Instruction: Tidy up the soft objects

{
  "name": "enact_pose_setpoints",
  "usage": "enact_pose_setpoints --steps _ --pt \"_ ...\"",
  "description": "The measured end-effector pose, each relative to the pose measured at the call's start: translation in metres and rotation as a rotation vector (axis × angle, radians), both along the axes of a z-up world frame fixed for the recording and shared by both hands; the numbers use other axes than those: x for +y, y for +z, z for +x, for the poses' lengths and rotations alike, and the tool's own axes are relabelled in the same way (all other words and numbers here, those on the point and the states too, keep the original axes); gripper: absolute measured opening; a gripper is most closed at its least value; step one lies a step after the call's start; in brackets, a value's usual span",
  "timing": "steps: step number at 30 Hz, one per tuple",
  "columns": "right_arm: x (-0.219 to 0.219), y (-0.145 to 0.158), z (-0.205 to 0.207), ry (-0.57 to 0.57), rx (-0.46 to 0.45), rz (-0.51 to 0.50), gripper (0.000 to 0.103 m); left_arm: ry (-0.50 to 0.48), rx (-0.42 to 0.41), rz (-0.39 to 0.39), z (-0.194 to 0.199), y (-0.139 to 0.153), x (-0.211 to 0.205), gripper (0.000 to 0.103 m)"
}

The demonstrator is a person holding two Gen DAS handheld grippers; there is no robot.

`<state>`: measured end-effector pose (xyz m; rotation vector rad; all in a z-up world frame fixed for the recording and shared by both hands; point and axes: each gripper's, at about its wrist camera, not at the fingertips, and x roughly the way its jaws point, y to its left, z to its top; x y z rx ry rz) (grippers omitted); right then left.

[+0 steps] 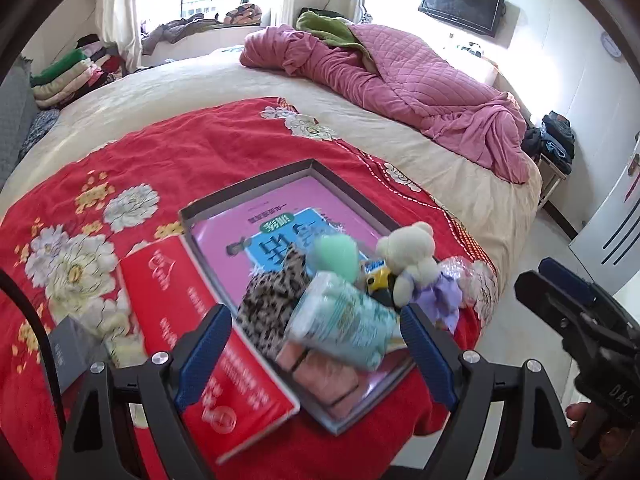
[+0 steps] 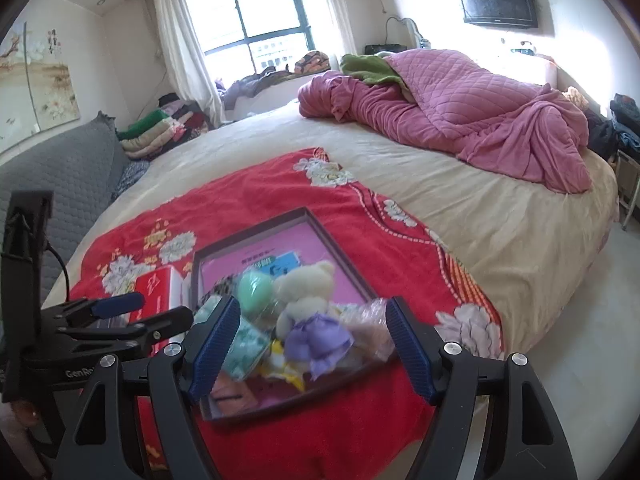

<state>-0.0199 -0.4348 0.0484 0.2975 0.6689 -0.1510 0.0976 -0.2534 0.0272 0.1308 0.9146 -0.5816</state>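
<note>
Soft items already fill your tray point(image 1: 248, 196) — both grippers, left point(image 1: 316, 334) and right point(image 2: 310, 344), fingers spread, holding nothing; little remains.

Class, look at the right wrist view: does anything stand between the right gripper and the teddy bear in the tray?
Nothing visible does. The right gripper is open and the teddy bear in the tray lies directly ahead between its fingers, on top of the pile.

White letters "DAS" stand on the right gripper point(image 1: 560, 280) body, "GenRo", cut off, on the left gripper point(image 2: 132, 308) body; print on the pink book point(image 1: 280, 216) and red box point(image 1: 200, 340) is unreadable.
</note>
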Motion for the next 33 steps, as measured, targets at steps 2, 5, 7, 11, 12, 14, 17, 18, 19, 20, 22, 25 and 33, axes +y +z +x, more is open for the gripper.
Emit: enact_pose_setpoints --steps 2,5,7,11,12,14,17,18,19,20,22,25,33 --pt "0.007 0.001 -0.007 0.006 -0.008 0.004 0.076 0.013 -0.007 0.011 -0.007 0.002 0.007 0.086" --pt "0.019 0.008 -0.021 0.014 -0.035 -0.004 0.076 0.024 -0.027 0.019 -0.021 0.007 0.017 0.086" --pt "0.027 0.013 -0.028 0.016 -0.043 -0.021 0.076 0.032 -0.033 0.019 -0.029 0.01 0.024 0.086" --pt "0.05 0.024 -0.044 0.014 -0.053 -0.082 0.076 0.055 -0.03 0.013 -0.045 0.015 0.04 0.086" --pt "0.055 0.027 -0.049 0.009 -0.056 -0.095 0.076 0.06 -0.027 0.011 -0.048 0.016 0.045 0.086" --pt "0.06 0.029 -0.057 -0.003 -0.057 -0.086 0.076 0.073 -0.029 0.01 -0.055 0.019 0.054 0.086" --pt "0.069 0.028 -0.069 -0.026 -0.046 -0.07 0.077 0.088 -0.032 0.007 -0.065 0.021 0.067 0.086" --pt "0.073 0.027 -0.072 -0.035 -0.041 -0.081 0.077 0.089 -0.035 0.008 -0.069 0.022 0.072 0.086" --pt "0.077 0.026 -0.074 -0.031 -0.032 -0.092 0.077 0.088 -0.039 0.009 -0.073 0.023 0.075 0.086" --pt "0.081 0.025 -0.075 -0.025 -0.023 -0.102 0.077 0.091 -0.04 0.013 -0.076 0.023 0.079 0.086" --pt "0.087 0.022 -0.077 -0.025 -0.002 -0.109 0.077 0.098 -0.039 0.017 -0.083 0.024 0.087 0.086" --pt "0.095 0.019 -0.082 -0.036 0.021 -0.101 0.077 0.104 -0.031 0.023 -0.091 0.024 0.096 0.086" --pt "0.106 0.016 -0.093 -0.041 0.042 -0.113 0.077 0.12 -0.043 0.052 -0.107 0.024 0.107 0.086"
